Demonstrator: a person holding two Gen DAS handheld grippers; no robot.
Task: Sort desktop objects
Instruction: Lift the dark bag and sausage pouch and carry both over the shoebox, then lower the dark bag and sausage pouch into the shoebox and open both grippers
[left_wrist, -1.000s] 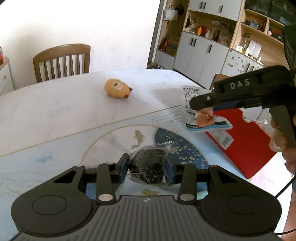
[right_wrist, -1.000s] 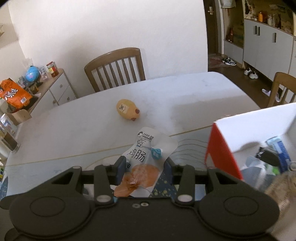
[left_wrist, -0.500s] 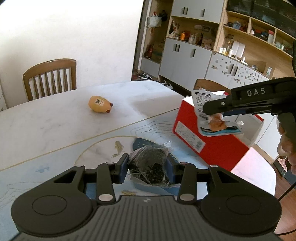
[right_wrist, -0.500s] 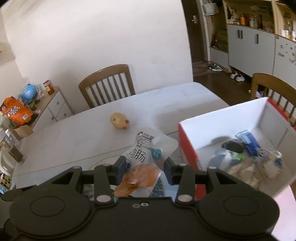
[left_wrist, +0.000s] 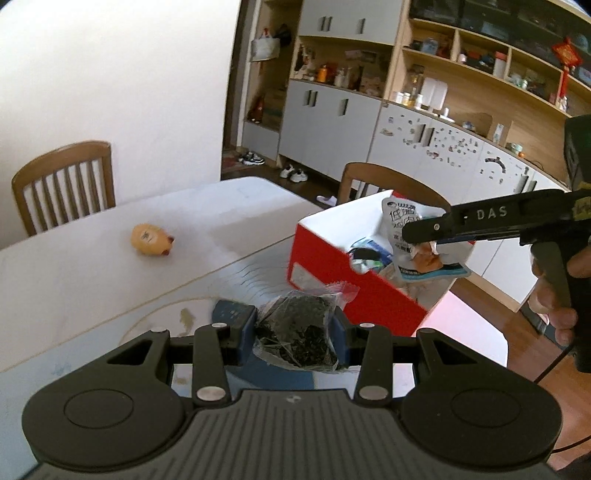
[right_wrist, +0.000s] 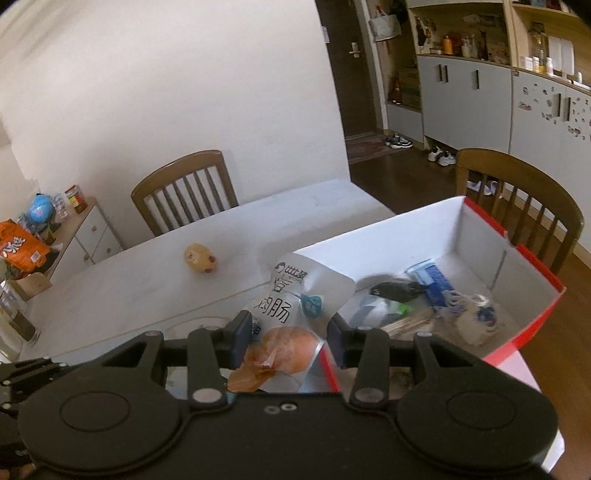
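Glossy crinkled plastic on the sausage pouch (right_wrist: 291, 314), clear film around the dark tea packet (left_wrist: 295, 332), matt cardboard on the red box (left_wrist: 332, 291) (white inside), varnished wood on the chair (right_wrist: 184, 188), smooth pale tabletop (left_wrist: 74, 269).

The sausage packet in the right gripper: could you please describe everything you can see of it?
The sausage packet is a soft, glossy plastic pouch, white on top with dark printed characters and a small teal emblem, clear below, showing an orange sausage. It looks sealed and slightly crumpled. The right gripper pinches its lower part, so it hangs in the air above the near edge of the red box, touching only the blue pads.
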